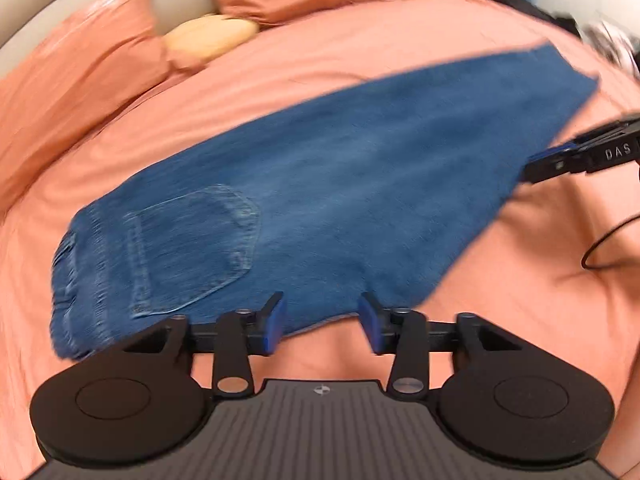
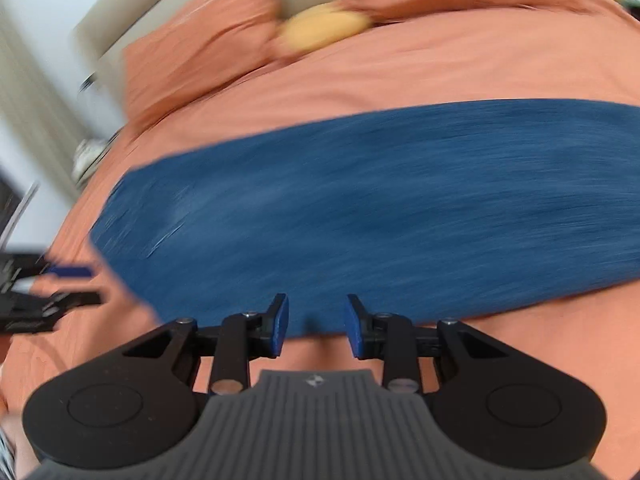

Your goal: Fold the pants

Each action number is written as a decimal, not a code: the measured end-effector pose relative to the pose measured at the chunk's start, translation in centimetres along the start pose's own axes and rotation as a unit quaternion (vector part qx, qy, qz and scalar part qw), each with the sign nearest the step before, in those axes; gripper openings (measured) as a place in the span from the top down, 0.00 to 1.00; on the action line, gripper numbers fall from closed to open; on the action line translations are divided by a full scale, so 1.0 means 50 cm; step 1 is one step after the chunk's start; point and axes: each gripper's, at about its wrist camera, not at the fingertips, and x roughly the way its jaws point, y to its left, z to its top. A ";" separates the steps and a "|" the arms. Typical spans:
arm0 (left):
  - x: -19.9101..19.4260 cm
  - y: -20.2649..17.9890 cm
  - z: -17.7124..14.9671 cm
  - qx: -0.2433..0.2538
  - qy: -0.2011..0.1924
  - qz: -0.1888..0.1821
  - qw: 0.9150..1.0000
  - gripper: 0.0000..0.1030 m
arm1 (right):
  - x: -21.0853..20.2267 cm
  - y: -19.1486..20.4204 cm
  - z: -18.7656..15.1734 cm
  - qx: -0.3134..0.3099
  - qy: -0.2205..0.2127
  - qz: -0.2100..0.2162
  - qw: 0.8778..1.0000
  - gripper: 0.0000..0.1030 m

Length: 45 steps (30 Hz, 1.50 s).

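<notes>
Both claws are seen open and empty: the left claw (image 1: 322, 322) and right claw (image 2: 316, 326) hover over the near edge of the jeans (image 1: 320, 184), laid halved lengthwise on the bed (image 1: 400, 40). A crosswise fold seems next; an end must be gripped.

Bedroom, home: you face a bed (image 1: 360, 56) in salmon bedding, matching pillows (image 1: 76, 92) against a cream headboard (image 1: 180, 4), a yellow cushion (image 1: 208, 38) between them.
</notes>
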 end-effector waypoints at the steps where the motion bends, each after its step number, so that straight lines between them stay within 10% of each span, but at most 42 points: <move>1: 0.012 -0.011 -0.003 0.014 0.007 0.000 1.000 0.63 | 0.014 0.034 -0.013 -0.014 0.005 0.012 1.000 0.73; 8: 0.066 -0.018 -0.028 0.104 0.036 0.051 0.993 0.67 | 0.114 0.209 -0.077 -0.136 0.036 0.033 0.989 0.72; 17: 0.099 0.095 -0.048 0.076 0.049 0.094 0.992 0.67 | 0.204 0.306 -0.095 -0.271 -0.005 -0.023 0.962 0.62; 21: 0.117 0.130 -0.052 0.060 0.057 0.107 0.991 0.78 | 0.215 0.336 -0.095 -0.315 -0.007 -0.044 0.948 0.91; 37: 0.132 0.152 -0.039 0.033 0.088 0.135 0.986 0.85 | 0.187 0.275 -0.085 -0.170 0.043 -0.019 0.984 0.92; 45: 0.056 0.105 0.017 -0.038 0.046 0.076 0.995 0.71 | 0.019 0.118 -0.032 -0.089 -0.018 -0.053 0.994 0.87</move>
